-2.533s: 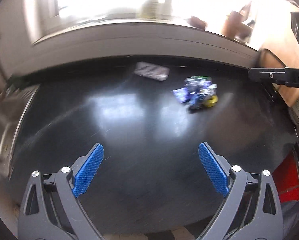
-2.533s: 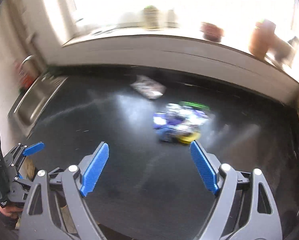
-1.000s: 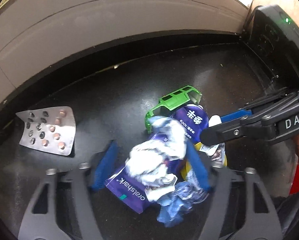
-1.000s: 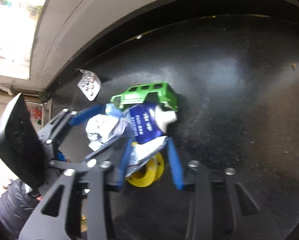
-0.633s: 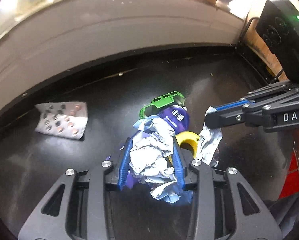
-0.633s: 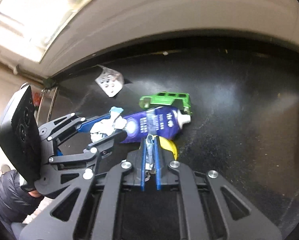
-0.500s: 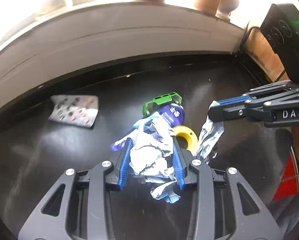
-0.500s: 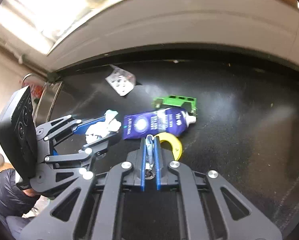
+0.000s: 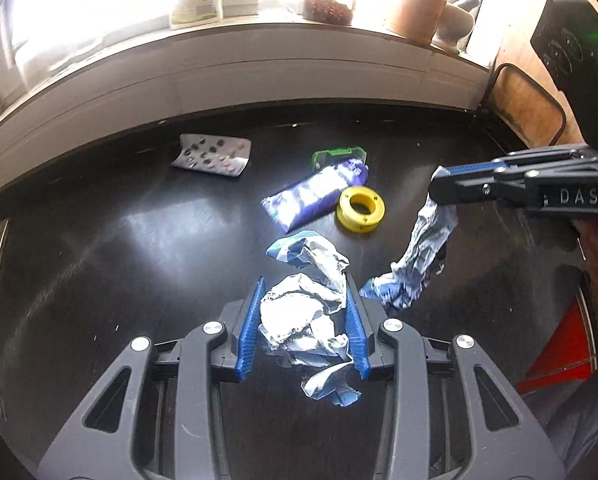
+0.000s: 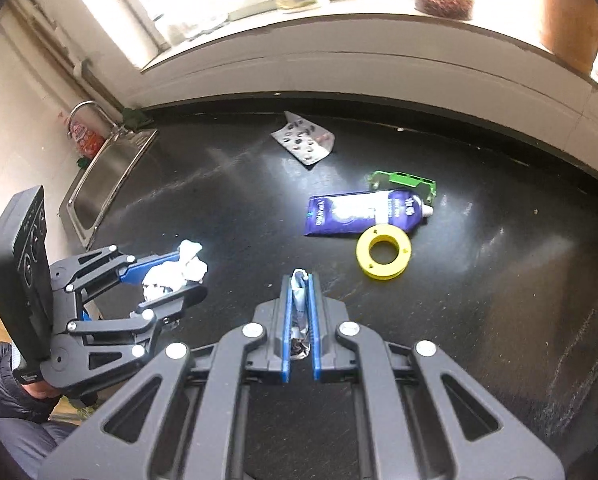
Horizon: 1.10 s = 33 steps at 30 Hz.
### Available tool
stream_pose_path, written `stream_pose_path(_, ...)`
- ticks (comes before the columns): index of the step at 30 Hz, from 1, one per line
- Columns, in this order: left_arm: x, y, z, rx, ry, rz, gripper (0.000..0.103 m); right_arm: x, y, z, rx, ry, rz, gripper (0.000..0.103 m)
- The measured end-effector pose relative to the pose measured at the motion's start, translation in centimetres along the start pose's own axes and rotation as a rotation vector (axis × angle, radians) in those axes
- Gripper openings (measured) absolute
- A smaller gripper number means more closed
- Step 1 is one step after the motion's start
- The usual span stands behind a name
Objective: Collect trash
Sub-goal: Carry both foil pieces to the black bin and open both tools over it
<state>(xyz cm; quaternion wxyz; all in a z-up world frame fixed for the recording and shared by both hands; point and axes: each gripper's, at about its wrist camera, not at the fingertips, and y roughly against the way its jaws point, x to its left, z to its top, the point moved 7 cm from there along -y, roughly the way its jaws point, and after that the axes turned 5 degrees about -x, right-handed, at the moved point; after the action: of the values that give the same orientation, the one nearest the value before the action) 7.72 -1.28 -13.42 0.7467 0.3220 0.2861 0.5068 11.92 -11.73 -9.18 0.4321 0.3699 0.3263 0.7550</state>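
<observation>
My left gripper [image 9: 303, 280] is shut on a crumpled silver and blue wrapper [image 9: 305, 312] and holds it above the black counter [image 9: 119, 240]; it also shows at the left of the right wrist view [image 10: 179, 276]. My right gripper [image 10: 300, 280] is shut on a second crumpled foil wrapper [image 10: 299, 300], which hangs from it in the left wrist view [image 9: 419, 260]. On the counter lie a purple toothpaste tube [image 9: 315, 192], a yellow tape ring [image 9: 361, 210], a green toy car [image 9: 339, 156] and a pill blister pack [image 9: 213, 156].
A steel sink [image 10: 107, 176] with a tap is set in the counter's left end. A window sill [image 9: 259, 32] with jars and a clay pot [image 9: 415, 8] runs along the back. A wooden board [image 9: 527, 100] leans at the right. Something red [image 9: 563, 344] sits at the counter's right edge.
Both grippers have lifted and pulled back from the pile, each with its wrapper. The tube, ring and car now lie uncovered on the counter.
</observation>
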Motion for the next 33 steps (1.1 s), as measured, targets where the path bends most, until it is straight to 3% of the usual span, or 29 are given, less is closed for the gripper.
stream_pose_path(8,3.9,4.4,-2.8,-0.031,0.087,0.098,0.037,5.7,-0.8,0.6,0.008,0.089,0.052,0.009)
stream_pose_path(13,9.2,8.8,-6.2,-0.054,0.207,0.216,0.037,13.9,-3.0,1.3,0.045,0.224,0.145,0.009)
stream_pose_path(18,15.5,14.7,-13.0,-0.054,0.375,0.373,0.037,25.1,-6.3,-0.5,0.113,0.390,0.279,0.009)
stream_pose_path(25,22.0,23.1,-26.2,-0.019,0.642,0.567,0.037,39.6,-10.5,-6.3,0.241,0.593,0.436,0.009)
stream_pose_path(33,25.9,26.5,-37.4,0.012,0.838,0.651,0.037,51.8,-16.7,-13.5,0.349,0.793,0.480,0.009)
